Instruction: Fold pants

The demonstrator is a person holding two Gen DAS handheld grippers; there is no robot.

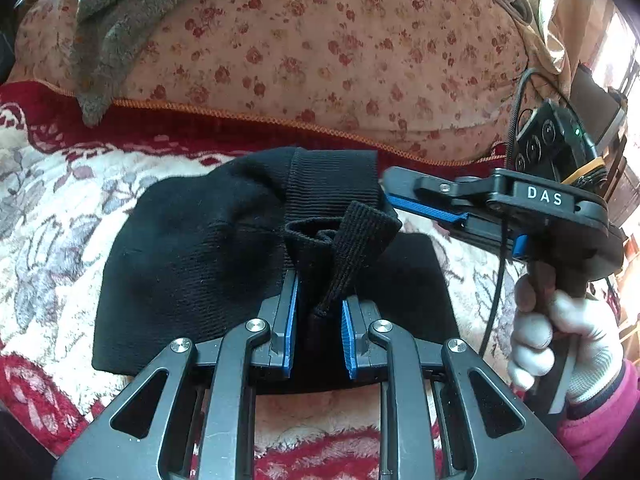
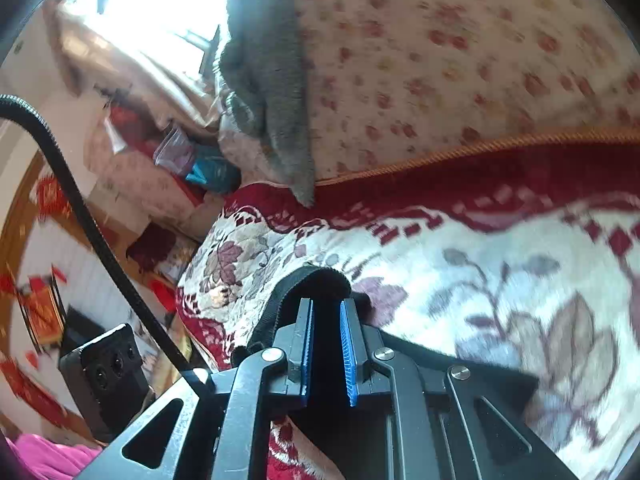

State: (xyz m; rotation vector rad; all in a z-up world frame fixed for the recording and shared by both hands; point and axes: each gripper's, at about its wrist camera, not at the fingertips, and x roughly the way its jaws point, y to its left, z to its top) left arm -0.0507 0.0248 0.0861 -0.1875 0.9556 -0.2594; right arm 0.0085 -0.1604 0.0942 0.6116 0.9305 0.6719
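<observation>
A folded bundle of black knit pants lies on a plush cream blanket with red borders and grey-purple leaf patterns, directly ahead of the left gripper. This gripper's black fingers with blue pads stand a narrow gap apart, and a loose strip of ribbed black cuff hangs down into that gap; whether the pads actually pinch it cannot be told.

To the left gripper's right, the right gripper reaches in sideways, its blue-lined tips touching the ribbed edge of the pants. A hand in a white glove with a pink sleeve grips its handle, and a black cable hangs beside it.

In the right wrist view, the right gripper has its pads a narrow gap apart with dark fabric of the pants between and under them, a ribbed edge arching just past the tips; the grip itself is not clear.

Beyond both grippers rises a beige floral quilt with an orange corded edge. A grey fuzzy garment drapes down it, ahead and to the left.
</observation>
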